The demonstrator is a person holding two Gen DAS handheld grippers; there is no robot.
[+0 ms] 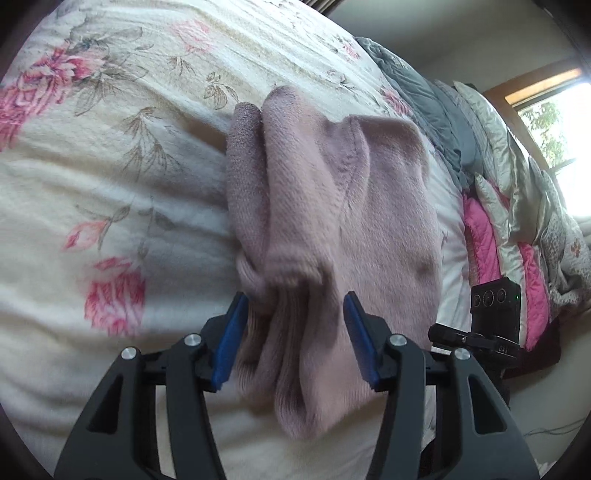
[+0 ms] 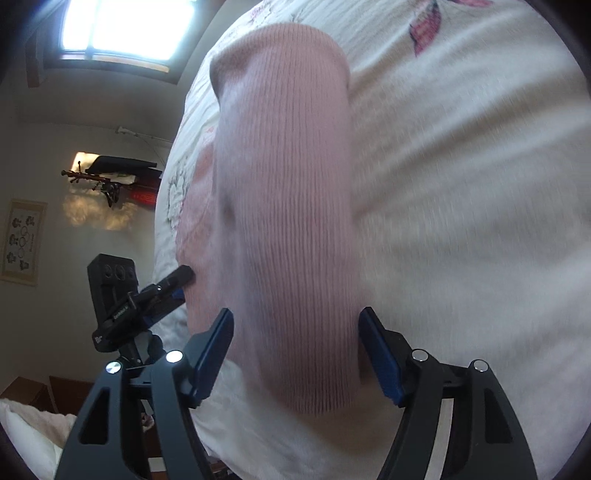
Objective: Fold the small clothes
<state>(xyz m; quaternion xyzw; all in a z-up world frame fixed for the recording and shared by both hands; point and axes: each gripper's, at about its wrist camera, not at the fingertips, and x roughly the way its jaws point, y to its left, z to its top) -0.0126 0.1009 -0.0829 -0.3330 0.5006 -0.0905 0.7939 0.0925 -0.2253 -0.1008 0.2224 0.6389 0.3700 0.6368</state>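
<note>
Pink socks (image 1: 332,206) are bunched together over the floral bedspread (image 1: 110,147). My left gripper (image 1: 293,295) is shut on the socks' ribbed cuff end, and the blue pads (image 1: 231,339) press the cloth from both sides. Seen from the right wrist, a ribbed pink sock (image 2: 284,206) runs lengthwise between the wide-apart fingers of my right gripper (image 2: 295,314), which is open; the picture is blurred. The left gripper (image 2: 177,278) touches the sock's left edge there. Part of the right gripper (image 1: 495,314) shows behind the socks at the right.
Grey and pink quilts (image 1: 491,221) are piled along the far side of the bed. Bright windows (image 2: 125,26) and a wall with a framed picture (image 2: 22,240) lie beyond the bed's edge. The white bedspread (image 2: 461,221) stretches to the right.
</note>
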